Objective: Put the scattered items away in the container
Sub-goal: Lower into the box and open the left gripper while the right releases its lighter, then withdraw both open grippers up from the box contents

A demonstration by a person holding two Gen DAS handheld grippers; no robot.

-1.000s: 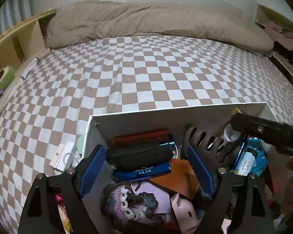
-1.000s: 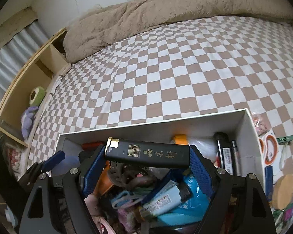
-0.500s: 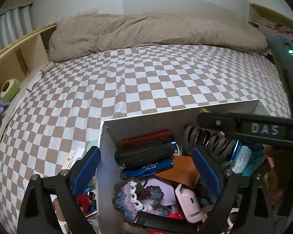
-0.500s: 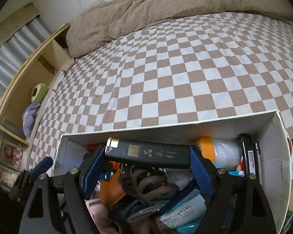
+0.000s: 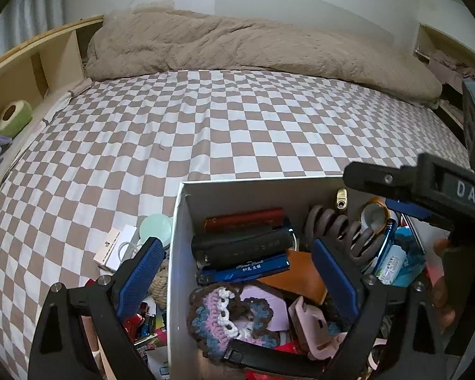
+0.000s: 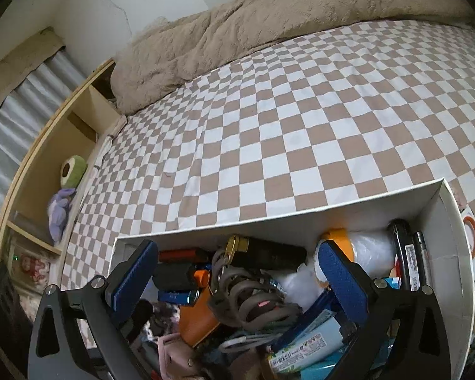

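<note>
**Black case dropped, right jaws now empty**

Released since a second ago, the black gold-capped case [image 6: 266, 253] lies inside the white box [image 6: 440, 221] by the far wall. Right gripper [image 6: 237, 281] is spread wide, holding nothing; left gripper [image 5: 237, 278] also spread, straddling the box's left wall. Risk: lifting out could snag the grey claw clip [image 6: 253, 300] heaped below. Free room lies over the checkered sheet [image 6: 300, 126]

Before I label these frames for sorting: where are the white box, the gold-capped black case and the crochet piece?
white box [image 6: 452, 240], right wrist view, right wall.
gold-capped black case [image 6: 269, 253], right wrist view, black body.
crochet piece [image 5: 224, 313], left wrist view, centre.
</note>
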